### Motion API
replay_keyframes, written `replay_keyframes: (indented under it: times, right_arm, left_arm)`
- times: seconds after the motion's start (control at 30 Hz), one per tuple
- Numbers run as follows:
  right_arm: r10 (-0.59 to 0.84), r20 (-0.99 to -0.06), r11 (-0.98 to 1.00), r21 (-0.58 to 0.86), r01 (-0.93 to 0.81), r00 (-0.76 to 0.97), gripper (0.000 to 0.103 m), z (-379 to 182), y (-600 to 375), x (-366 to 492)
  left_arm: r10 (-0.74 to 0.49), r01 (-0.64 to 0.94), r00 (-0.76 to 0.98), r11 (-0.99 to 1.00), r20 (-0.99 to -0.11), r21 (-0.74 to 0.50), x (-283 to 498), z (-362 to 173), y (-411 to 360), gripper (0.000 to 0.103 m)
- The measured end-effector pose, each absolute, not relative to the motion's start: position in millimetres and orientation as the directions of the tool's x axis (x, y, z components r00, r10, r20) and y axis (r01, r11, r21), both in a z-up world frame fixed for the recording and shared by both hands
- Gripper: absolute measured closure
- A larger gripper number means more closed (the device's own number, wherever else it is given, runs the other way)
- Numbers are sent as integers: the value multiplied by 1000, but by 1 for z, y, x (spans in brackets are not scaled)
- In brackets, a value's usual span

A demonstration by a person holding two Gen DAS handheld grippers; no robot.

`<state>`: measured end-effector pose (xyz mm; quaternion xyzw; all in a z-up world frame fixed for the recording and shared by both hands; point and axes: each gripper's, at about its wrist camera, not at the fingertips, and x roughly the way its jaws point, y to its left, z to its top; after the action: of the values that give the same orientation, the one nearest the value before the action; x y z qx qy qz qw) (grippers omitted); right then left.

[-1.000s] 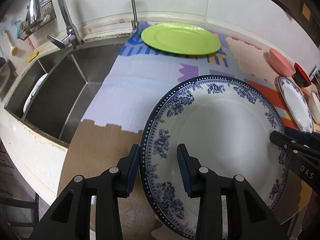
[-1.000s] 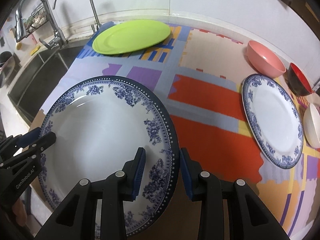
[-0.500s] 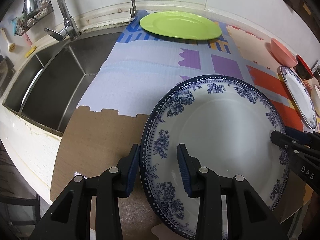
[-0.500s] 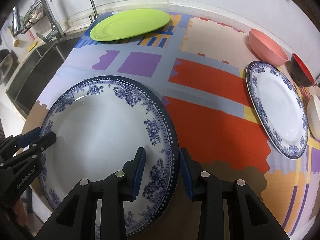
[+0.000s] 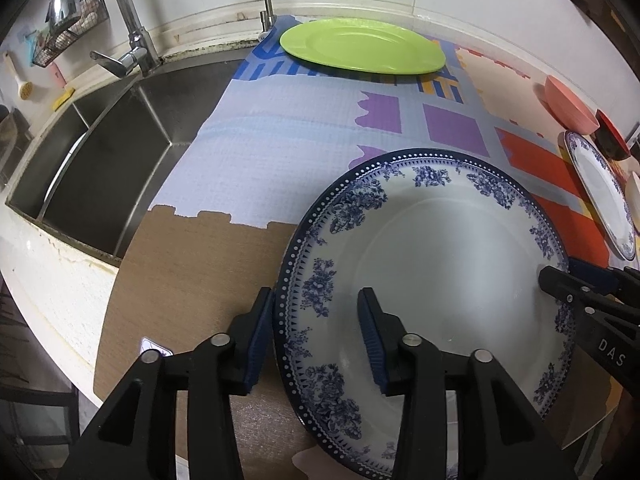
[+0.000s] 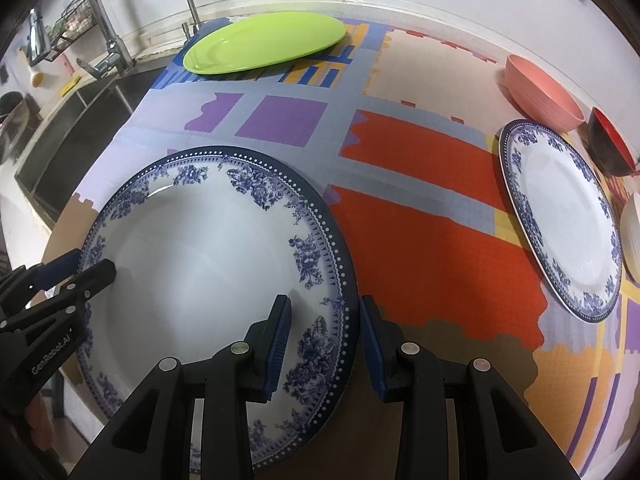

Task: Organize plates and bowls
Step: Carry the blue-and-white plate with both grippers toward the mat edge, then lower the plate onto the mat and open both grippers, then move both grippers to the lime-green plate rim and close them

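Observation:
Both grippers hold one large white plate with a blue flower rim (image 5: 440, 264) (image 6: 208, 248) above the counter's near edge. My left gripper (image 5: 316, 296) is shut on its left rim, one finger over the plate and one outside it. On the opposite rim my right gripper (image 6: 326, 302) is shut the same way. Each gripper shows in the other's view: the right gripper (image 5: 560, 276) and the left gripper (image 6: 96, 268). A lime green plate (image 6: 264, 40) lies at the back by the wall. A smaller blue-rimmed plate (image 6: 560, 208) lies at the right.
A pink bowl (image 6: 540, 92), a red-and-black bowl (image 6: 608, 144) and a white bowl (image 6: 632, 236) stand at the far right. The steel sink (image 5: 100, 152) with its faucet (image 5: 132, 40) lies to the left. A coloured patchwork mat (image 6: 420, 208) covers the counter.
Both grippers and the held plate have drawn back a little from the wall together; the green plate and the bowls sit higher in the views. The hold on the rim is unchanged.

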<state>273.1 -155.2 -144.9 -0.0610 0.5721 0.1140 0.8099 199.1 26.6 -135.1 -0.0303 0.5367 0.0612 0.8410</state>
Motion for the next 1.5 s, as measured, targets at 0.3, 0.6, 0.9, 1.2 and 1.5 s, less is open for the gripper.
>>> replay_keyframes:
  times: [0.3, 0.6, 0.9, 1.2, 1.5]
  right_arm:
    - [119, -933, 962, 24, -271, 340, 66, -137, -158, 281]
    - [222, -888, 937, 81, -339, 403, 57, -107, -152, 309]
    - [248, -849, 932, 79, -353, 466, 57, -88, -144, 359]
    - [204, -814, 954, 41, -297, 543, 57, -68, -126, 397]
    - [135, -816, 981, 33, -189, 561, 57, -71, -119, 445]
  left_arm:
    - [87, -162, 452, 987, -888, 14, 203, -120, 27, 35]
    - [115, -156, 548, 987, -829, 34, 225, -85, 24, 24]
    - [165, -148, 600, 985, -783, 95, 266, -59, 30, 22]
    - [117, -71, 625, 993, -772, 93, 312, -48, 50, 22]
    - [123, -35, 628, 991, -768, 130, 361, -53, 69, 22]
